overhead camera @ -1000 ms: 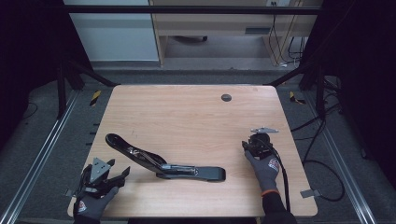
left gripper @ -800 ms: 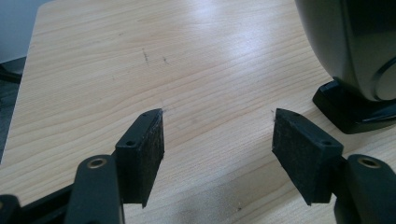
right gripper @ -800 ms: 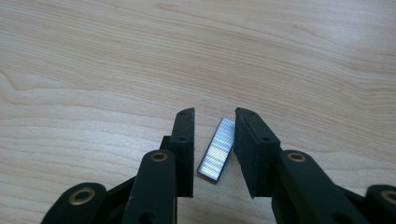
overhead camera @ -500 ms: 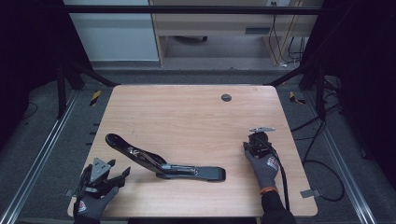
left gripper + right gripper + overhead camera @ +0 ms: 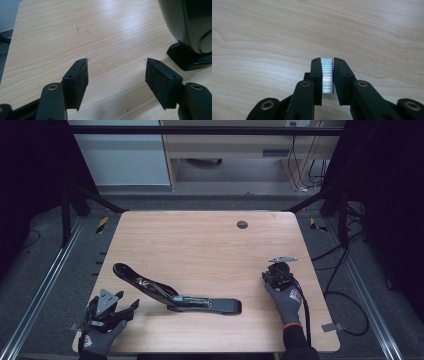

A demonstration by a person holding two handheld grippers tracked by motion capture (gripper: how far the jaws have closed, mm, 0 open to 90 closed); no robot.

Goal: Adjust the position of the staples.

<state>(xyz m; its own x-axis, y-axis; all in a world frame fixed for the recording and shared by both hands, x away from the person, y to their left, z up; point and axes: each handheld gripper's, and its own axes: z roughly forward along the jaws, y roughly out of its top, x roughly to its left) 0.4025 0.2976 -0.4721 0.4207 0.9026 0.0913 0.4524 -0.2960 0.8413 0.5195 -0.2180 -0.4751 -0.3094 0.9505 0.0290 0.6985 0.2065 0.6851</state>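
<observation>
Our right hand-held gripper (image 5: 327, 76), jaws just closing, clamps a staple strip (image 5: 327, 75) at right. Stapler (image 5: 175, 295) lies open mid-surface (image 5: 200, 245), w/ left hand-held gripper (image 5: 116, 72) released beside it. Dark room.

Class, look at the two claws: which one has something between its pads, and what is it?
The right claw: its jaws, which have just been closing, pinch a silvery strip of staples. The left claw stands open over bare table.
</observation>
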